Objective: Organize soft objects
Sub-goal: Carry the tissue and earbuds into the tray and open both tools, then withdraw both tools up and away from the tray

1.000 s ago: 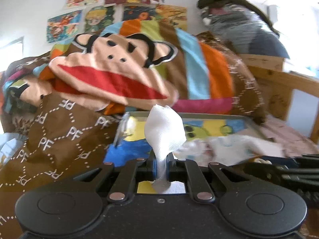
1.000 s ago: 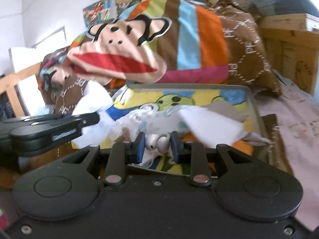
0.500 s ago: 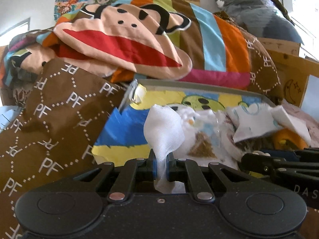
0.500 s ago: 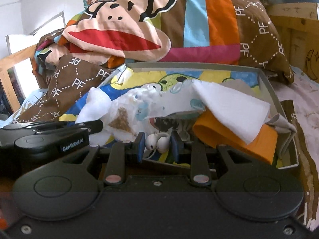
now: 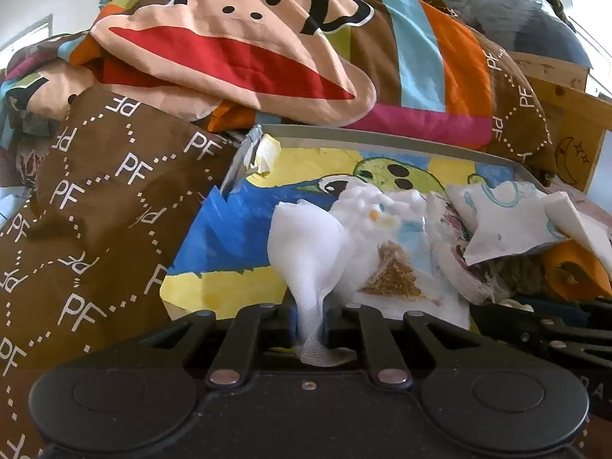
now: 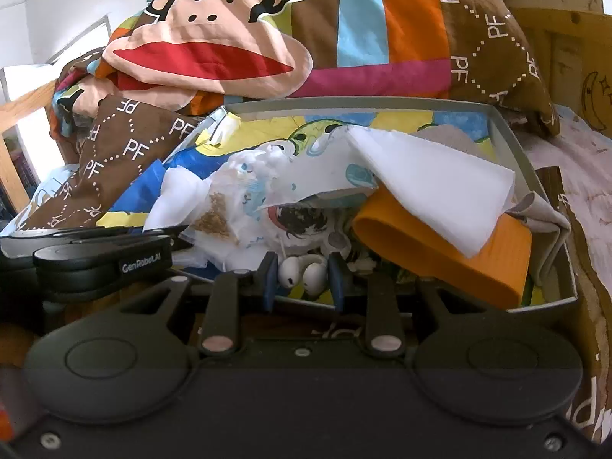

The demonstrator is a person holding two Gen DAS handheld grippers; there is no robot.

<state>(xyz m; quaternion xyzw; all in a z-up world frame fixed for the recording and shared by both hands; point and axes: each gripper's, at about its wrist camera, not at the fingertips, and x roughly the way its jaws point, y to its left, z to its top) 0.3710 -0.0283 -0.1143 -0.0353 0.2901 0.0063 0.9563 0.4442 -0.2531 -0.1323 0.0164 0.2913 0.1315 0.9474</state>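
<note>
Left wrist view: the left tool [image 5: 310,325] sits at the bottom centre of the frame with a white gauze cloth [image 5: 306,256] between its jaws. The jaws have just been opening a little, yet the cloth's narrow neck is pinched there, its wide part billowing upward and a short tail hanging below. Its long axis runs straight up the frame, along the tool's pointing line. Directly beyond it, mid-frame, lies the grey tray [image 5: 367,138] with its cartoon-print lining, already holding printed tissues [image 5: 397,252] and an orange piece [image 5: 573,267] at the right edge. A monkey-face quilt [image 5: 237,49] fills the upper half. The tray being straight ahead and just below, the drop seems a matter of letting go.

Right wrist view: the right tool [image 6: 302,275] at bottom centre is clamped on a pair of white earbuds [image 6: 302,273], side by side across the gap, over the tray's near rim. The left tool enters from the left edge, close beside the pile. The white folded cloth [image 6: 432,187] and orange piece lie to the upper right, inside the tray. Both hands look equally near it.
</note>
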